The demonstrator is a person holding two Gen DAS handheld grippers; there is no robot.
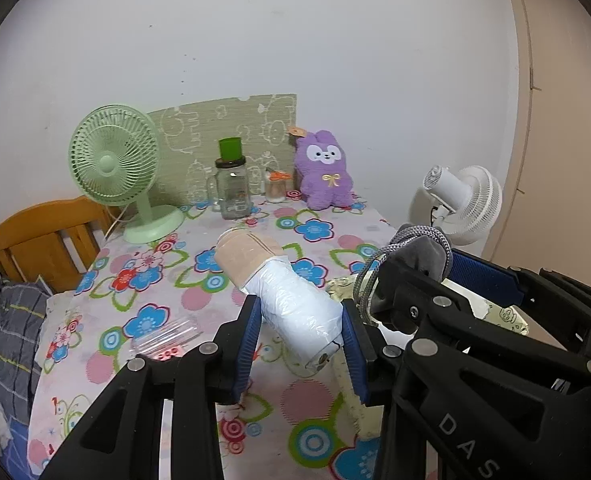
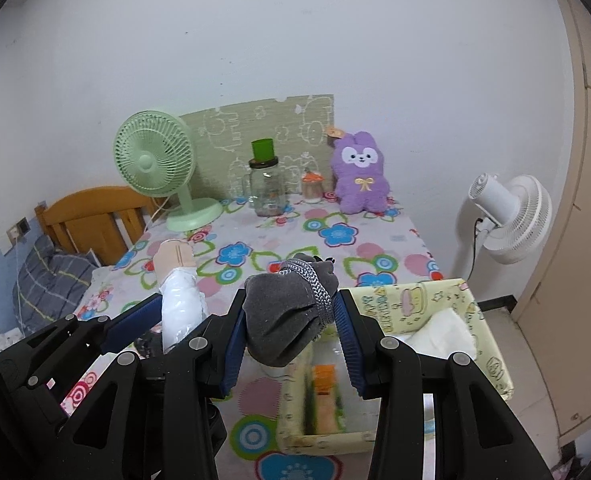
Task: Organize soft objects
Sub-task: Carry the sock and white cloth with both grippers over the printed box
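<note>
My left gripper (image 1: pixel 301 324) is shut on a rolled bundle (image 1: pixel 299 304), white plastic-wrapped at the near end and beige at the far end, held above the flowered tablecloth (image 1: pixel 143 280). My right gripper (image 2: pixel 291 316) is shut on a grey cloth pouch (image 2: pixel 287 320) tied with a grey cord, held over the left edge of a pale yellow fabric box (image 2: pixel 491 356). The pouch (image 1: pixel 419 252) and the right gripper show at the right of the left wrist view. The bundle (image 2: pixel 179 304) shows at the left of the right wrist view.
At the table's back stand a green fan (image 1: pixel 115 168), a glass jar with a green cup on top (image 1: pixel 233 188), a small jar (image 1: pixel 275 188) and a purple plush bunny (image 1: pixel 327 172). A white fan (image 2: pixel 507 212) stands right. A clear packet (image 1: pixel 167 340) lies near. The box holds white tissue (image 2: pixel 443 332).
</note>
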